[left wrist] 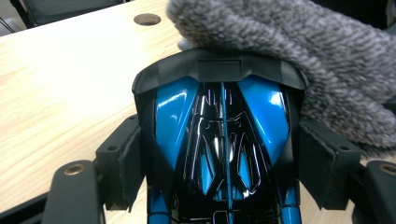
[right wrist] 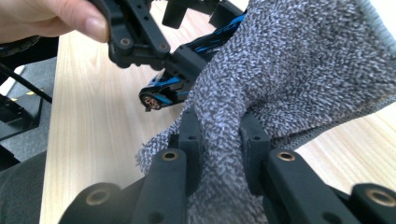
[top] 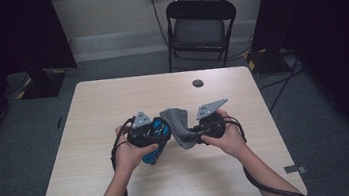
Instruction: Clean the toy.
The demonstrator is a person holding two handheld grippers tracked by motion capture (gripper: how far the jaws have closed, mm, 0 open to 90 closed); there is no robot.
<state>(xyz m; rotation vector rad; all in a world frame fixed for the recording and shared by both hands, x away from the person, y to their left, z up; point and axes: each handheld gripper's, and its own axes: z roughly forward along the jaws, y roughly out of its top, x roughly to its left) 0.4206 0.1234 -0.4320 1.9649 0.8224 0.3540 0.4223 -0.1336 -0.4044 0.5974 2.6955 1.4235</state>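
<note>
Left gripper (top: 159, 132) is clamped on a glossy blue-and-black toy car (left wrist: 222, 140): fingers (left wrist: 126, 163) press its two sides, front end pointing away from the camera. Car is held up off the light wood surface (top: 112, 100), roughly mid-surface, nearer the person's edge.

Right gripper (top: 194, 133) pinches a grey fuzzy cloth (top: 178, 125); in the right gripper view the fingers (right wrist: 189, 135) are closed tight on a bunched fold of it (right wrist: 289, 74), with the rest fanning out above and beyond them.

Cloth lies against the far end of the car; in the left gripper view it drapes over the car's black front edge and covers the upper right (left wrist: 299, 51). The two grippers sit just beside each other, cloth between them.

Left hand (top: 131, 153) and right hand (top: 225, 139) each wrap a gripper body. A small round hole (top: 198, 83) sits near the surface's far edge. A black folding chair (top: 201, 26) stands beyond the surface, well apart.
</note>
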